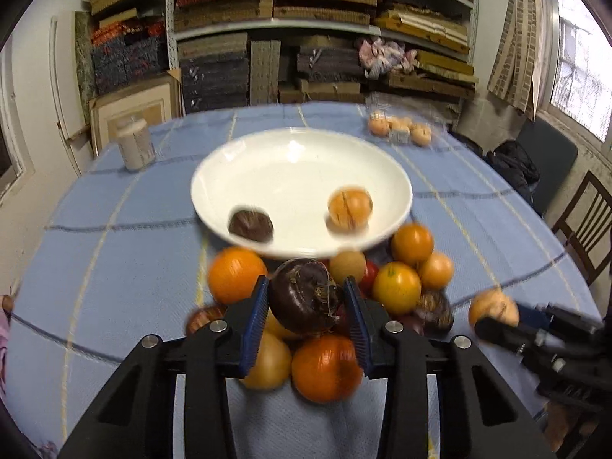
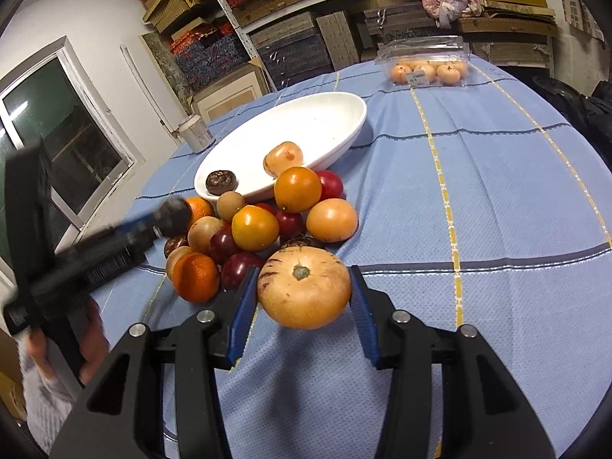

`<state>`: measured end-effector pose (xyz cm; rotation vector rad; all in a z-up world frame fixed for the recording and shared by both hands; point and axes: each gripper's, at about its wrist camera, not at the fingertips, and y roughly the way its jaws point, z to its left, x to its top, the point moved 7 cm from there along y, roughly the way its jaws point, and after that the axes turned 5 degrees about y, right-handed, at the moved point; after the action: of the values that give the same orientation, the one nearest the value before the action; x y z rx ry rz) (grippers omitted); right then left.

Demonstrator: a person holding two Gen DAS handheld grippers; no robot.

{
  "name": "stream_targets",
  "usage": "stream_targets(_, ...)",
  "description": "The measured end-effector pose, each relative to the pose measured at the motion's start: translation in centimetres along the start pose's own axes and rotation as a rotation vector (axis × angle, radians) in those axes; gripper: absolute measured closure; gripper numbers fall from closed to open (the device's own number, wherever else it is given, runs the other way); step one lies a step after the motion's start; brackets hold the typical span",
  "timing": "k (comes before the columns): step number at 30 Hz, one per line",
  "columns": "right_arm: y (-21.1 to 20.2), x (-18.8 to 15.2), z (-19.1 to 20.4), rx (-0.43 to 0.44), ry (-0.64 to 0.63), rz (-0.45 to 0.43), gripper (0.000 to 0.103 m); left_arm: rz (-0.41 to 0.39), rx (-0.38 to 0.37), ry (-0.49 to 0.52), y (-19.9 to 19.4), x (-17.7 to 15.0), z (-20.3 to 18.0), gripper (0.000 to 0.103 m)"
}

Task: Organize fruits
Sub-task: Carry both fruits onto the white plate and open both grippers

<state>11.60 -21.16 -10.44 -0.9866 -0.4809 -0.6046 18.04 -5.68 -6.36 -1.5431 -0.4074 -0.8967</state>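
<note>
Both grippers work at a pile of oranges (image 1: 237, 273), red plums (image 2: 241, 267) and brown fruits on the blue cloth, in front of a white bowl (image 1: 298, 153). My left gripper (image 1: 306, 283) is shut on a dark purple-brown fruit (image 1: 302, 298) at the top of the pile, a blue pad pressed to each side. My right gripper (image 2: 303, 271) is shut on a pale yellow round fruit (image 2: 304, 290) with a green stem scar, held above the cloth to the right of the pile. The bowl holds a dark fruit (image 1: 250, 225) and a pale orange fruit (image 1: 350, 208).
A clear plastic box of small orange fruits (image 2: 428, 69) sits at the table's far side. A pale jar (image 1: 134, 145) stands far left of the bowl. A wooden chair (image 1: 585, 225) is off the table's right edge. Packed shelves fill the back wall.
</note>
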Motion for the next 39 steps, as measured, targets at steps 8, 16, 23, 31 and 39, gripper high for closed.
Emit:
stream_targets(8,-1.9,8.3,1.5,-0.026,-0.081,-0.113,0.057,-0.073,0.071,0.005,-0.1,8.5,3.0,0.063)
stream_targets(16,5.6,15.7,3.1,-0.022,-0.077,-0.078,0.057,0.031,0.074,-0.055,6.4,9.6,6.3,0.063)
stream_targets(23,12.1,15.2,2.8,-0.087,-0.11,0.024,0.057,0.105,0.035,-0.089,10.7,8.0,7.8,0.063)
stream_targets(31,13.8,14.2,1.8,-0.129,-0.118,0.05,0.056,0.133,0.009,-0.144,11.8,7.0,8.9,0.042)
stream_targets(39,1.3,15.1,3.1,-0.022,-0.09,-0.227,0.031,-0.001,0.1,-0.207,3.2,5.1,11.2,0.009)
